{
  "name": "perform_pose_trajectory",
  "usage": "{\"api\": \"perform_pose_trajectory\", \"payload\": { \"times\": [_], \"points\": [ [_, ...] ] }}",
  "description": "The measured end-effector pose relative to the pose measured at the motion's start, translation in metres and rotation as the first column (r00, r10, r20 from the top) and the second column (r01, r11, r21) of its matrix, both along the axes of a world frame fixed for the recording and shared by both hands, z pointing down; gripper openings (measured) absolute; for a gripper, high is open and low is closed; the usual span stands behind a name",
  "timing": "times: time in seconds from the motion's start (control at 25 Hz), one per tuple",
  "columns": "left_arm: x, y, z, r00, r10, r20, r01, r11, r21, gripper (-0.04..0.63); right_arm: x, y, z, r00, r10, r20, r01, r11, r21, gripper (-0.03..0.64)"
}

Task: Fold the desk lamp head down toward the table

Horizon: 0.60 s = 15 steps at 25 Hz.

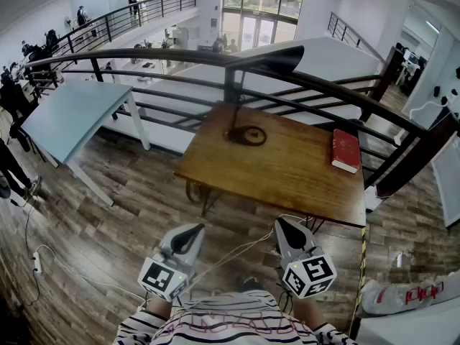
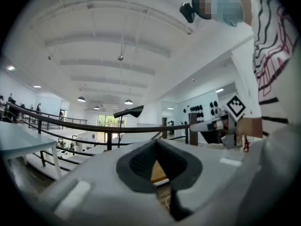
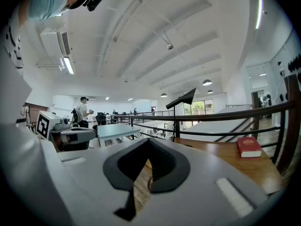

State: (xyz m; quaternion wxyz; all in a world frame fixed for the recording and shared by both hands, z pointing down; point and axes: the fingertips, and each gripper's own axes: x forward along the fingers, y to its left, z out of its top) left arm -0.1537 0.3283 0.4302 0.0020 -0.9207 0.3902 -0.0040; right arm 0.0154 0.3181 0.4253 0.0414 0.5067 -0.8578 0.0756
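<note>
A black desk lamp stands on the brown wooden table [image 1: 302, 185], its round base [image 1: 248, 135] near the far edge. The stem rises straight up. Its long head [image 1: 269, 58] is raised and reaches out roughly level, high above the tabletop. The lamp head also shows in the left gripper view [image 2: 129, 112] and the right gripper view [image 3: 183, 99]. My left gripper [image 1: 195, 228] and right gripper [image 1: 280, 223] hover side by side short of the table's near edge, well away from the lamp. Both are shut, with nothing between their jaws.
A red book [image 1: 346, 151] lies at the table's right side. A black railing [image 1: 180, 54] runs behind the table, just past the lamp. A light blue table [image 1: 72, 117] stands to the left. White cables [image 1: 43, 254] lie on the wooden floor.
</note>
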Motion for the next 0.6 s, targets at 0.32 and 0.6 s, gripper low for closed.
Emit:
{"api": "perform_pose_trajectory", "payload": {
  "times": [0.32, 0.6],
  "points": [
    [-0.01, 0.001, 0.007, 1.0, 0.007, -0.013, -0.007, 1.0, -0.01, 0.003, -0.007, 0.003, -0.002, 0.999, 0.003, 0.055, -0.005, 0.999, 0.041, 0.002],
    [0.003, -0.01, 0.018, 1.0, 0.006, -0.012, -0.007, 0.999, -0.042, 0.003, 0.015, -0.009, 0.002, 0.997, 0.034, 0.064, -0.036, 0.999, 0.027, 0.002]
  ]
}}
